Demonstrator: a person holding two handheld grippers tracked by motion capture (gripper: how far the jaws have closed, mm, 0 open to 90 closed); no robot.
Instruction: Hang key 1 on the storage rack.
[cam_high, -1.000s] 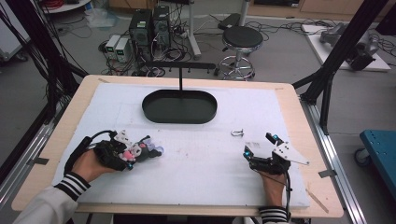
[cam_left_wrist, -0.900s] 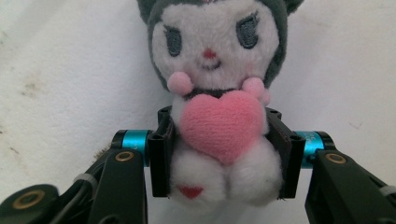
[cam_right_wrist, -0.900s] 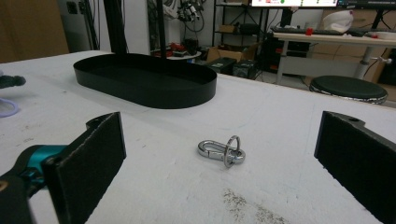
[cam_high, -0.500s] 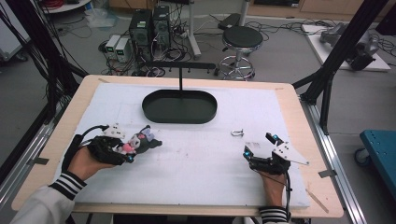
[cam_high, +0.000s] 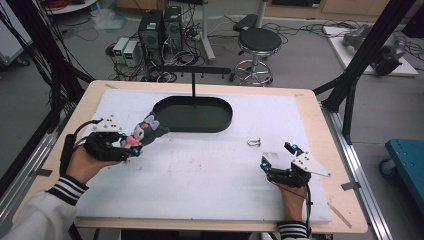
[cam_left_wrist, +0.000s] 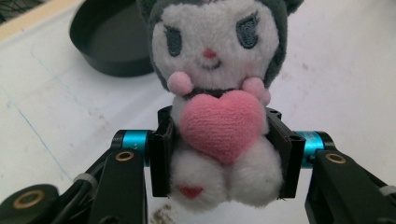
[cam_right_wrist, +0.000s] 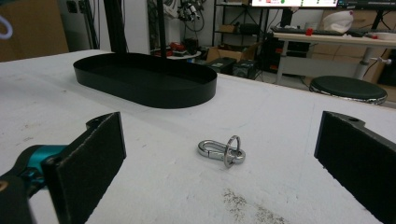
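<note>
Plush toy (cam_left_wrist: 219, 116) sits clamped at its waist between the left gripper's (cam_left_wrist: 223, 158) pads (cam_left_wrist: 161, 158).

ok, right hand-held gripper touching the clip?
Apart. Right gripper view: the clip lies on the table between the open jaws of the right hand-held gripper, clear of both.

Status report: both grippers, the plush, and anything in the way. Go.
Left gripper shut on plush toy, held off the table. Right gripper open, low over the mat. Metal clip lies loose ahead of it. Black tray empty, nothing blocking it.
</note>
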